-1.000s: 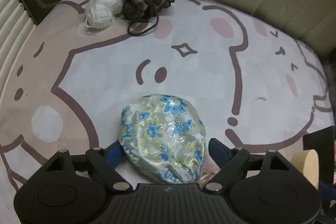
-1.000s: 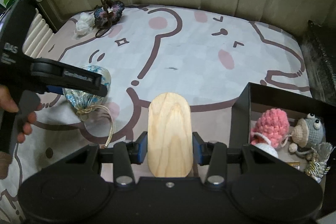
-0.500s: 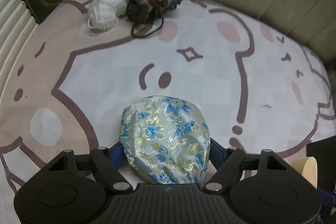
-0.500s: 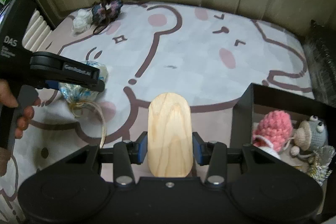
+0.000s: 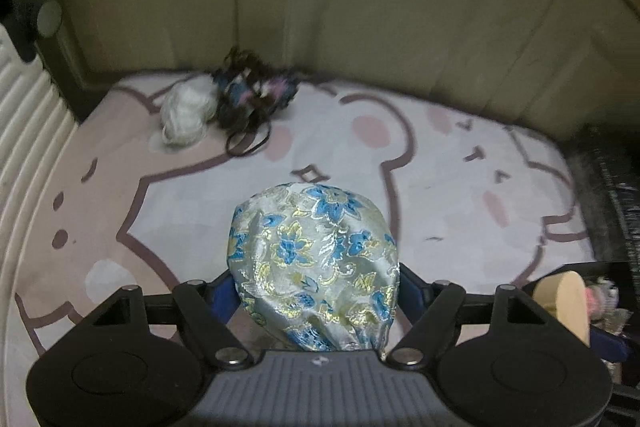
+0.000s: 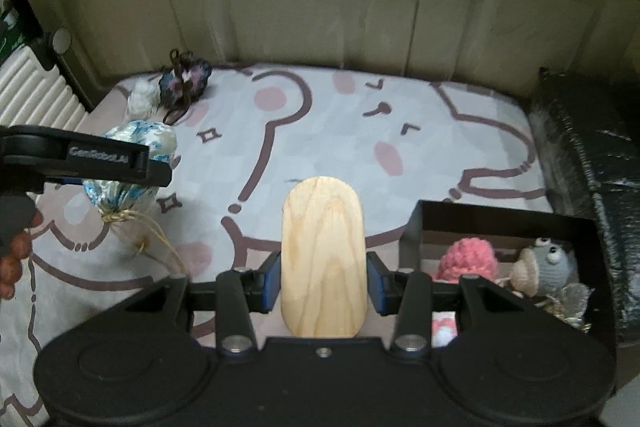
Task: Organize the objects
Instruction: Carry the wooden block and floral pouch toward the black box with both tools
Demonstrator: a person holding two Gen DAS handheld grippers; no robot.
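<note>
Landmark: the black box (image 6: 496, 223) at the right edge of the cartoon-print mat (image 6: 360, 131).

Left tongs (image 5: 316, 291): clamped on a brocade pouch (image 5: 316, 267), silver with blue and gold flowers. The pads press its flanks on both sides. From the right wrist view the pouch hangs clear of the mat, with its straw-coloured tie cord (image 6: 156, 239) trailing below; it sits well to the left of the box. A hand (image 6: 16, 251) grips the tool's handle at the left frame edge.

Right tongs (image 6: 322, 287): closed on a wooden oval block (image 6: 322, 259), pale with visible grain, held flat between the blue pads. The block is just left of the box's near wall, not yet over it.

Inside the box: a pink knitted ball (image 6: 468, 259), a grey crochet toy (image 6: 548, 267) with googly eyes, something silvery and crinkled in the near right corner, and a white-and-pink item low down, mostly hidden by the tongs' frame. These look already sorted.

Far from the box, at the mat's back left corner: a white yarn bundle (image 5: 184, 115) touching a dark crochet piece (image 5: 256, 95) with purple and blue patches and a loose cord. Neither has been picked up.

Reading of progress: roughly midway. Several things are boxed, two are in the tongs and presumably bound for the box, and two remain at the far corner. The block has the shorter path; the pouch must cross most of the mat.
</note>
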